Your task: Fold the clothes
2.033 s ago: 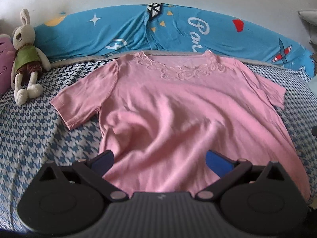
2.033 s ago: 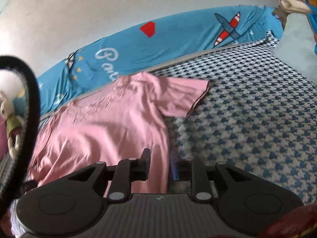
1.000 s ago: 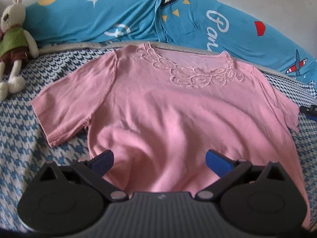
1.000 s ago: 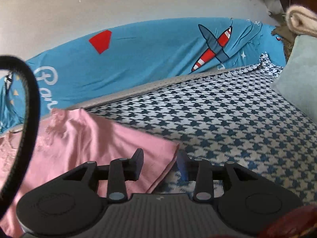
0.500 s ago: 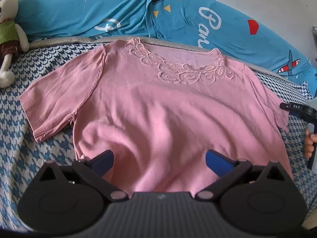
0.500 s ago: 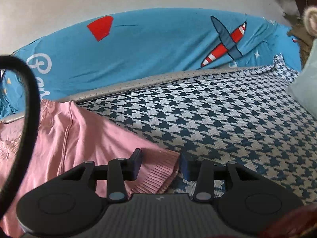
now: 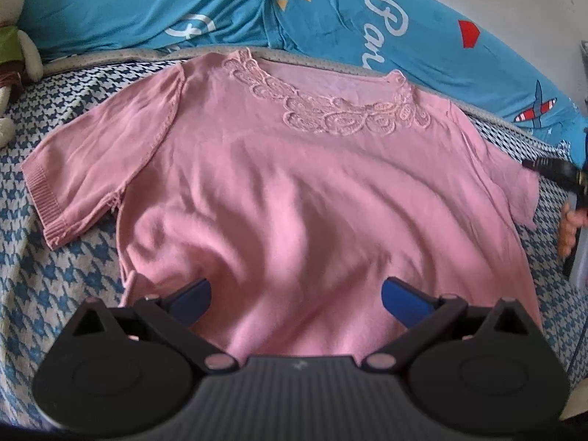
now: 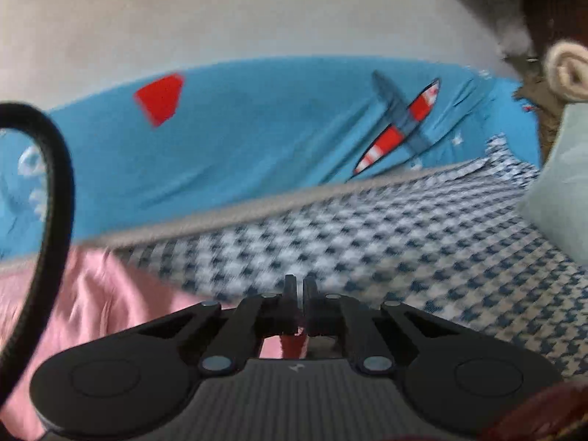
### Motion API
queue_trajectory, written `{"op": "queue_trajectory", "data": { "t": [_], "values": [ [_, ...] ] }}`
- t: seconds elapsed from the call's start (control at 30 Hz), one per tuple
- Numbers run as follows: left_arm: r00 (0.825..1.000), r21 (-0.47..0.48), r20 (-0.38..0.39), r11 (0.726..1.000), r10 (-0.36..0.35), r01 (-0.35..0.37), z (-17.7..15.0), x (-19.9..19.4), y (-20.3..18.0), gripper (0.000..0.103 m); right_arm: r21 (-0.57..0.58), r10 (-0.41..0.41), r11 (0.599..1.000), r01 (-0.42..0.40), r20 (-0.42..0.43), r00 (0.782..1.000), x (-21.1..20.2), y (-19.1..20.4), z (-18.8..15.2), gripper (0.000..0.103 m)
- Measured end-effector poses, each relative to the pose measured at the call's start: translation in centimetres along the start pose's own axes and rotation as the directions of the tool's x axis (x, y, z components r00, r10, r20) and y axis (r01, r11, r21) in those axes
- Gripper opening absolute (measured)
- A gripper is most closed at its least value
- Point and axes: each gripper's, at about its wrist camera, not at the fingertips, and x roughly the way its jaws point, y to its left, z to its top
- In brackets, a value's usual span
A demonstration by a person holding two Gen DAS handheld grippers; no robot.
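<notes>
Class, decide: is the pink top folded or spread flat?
Spread flat: the pink top lies open on the bed, both sleeves out, no fold made.

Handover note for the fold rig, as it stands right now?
Right gripper: shut on the pink shirt's sleeve edge; pink cloth shows between the jaws.
Left gripper: open, empty, over the lower shirt body.
Shirt: spread flat, front up, on the houndstooth bed cover; other sleeve lies out flat.
Done: one sleeve gripped.
Left: every fold.
</notes>
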Motion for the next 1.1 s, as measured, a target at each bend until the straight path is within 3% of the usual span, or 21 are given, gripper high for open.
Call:
{"op": "queue_trajectory", "data": {
  "t": [0.23,0.37,0.47,0.57,0.77,0.9,1.1],
  "values": [
    [1.0,0.018,-0.019,1.0,-0.008,0.009,-0.1,0.6,-0.8,0.103,0.133,-0.087,0.988,0.084,0.021,0.996,1.4,-2.4,1.9,0.003],
    [0.999,0.019,-0.03,1.0,-0.015,0.016,-0.2,1.0,-1.0,0.103,0.157,0.05,0.987,-0.044,-0.031,0.998,2.1,-2.9,1.7,0.003],
    [0.999,0.025,-0.032,1.0,-0.018,0.019,-0.2,1.0,-1.1,0.103,0.146,0.134,0.981,-0.125,-0.053,0.99,2.1,-2.5,1.5,0.004],
    [0.999,0.031,-0.033,0.999,-0.016,0.017,-0.2,1.1,-1.2,0.103,0.142,0.21,0.97,-0.199,-0.066,0.975,2.1,-2.2,1.3,0.012],
    [0.999,0.029,-0.039,0.999,-0.014,0.015,-0.3,1.1,-1.0,0.103,0.044,0.26,0.965,-0.257,-0.109,0.959,2.3,-0.2,0.4,0.028],
    [0.999,0.03,-0.045,0.999,-0.014,0.015,-0.3,1.2,-0.9,0.103,-0.029,0.283,0.957,-0.289,-0.14,0.949,2.2,1.6,-0.5,0.03],
    [0.998,0.026,-0.057,0.999,-0.018,0.019,-0.4,1.4,-0.7,0.103,-0.158,0.266,0.945,-0.287,-0.144,0.953,2.2,3.5,-1.4,0.035]
  ]
}}
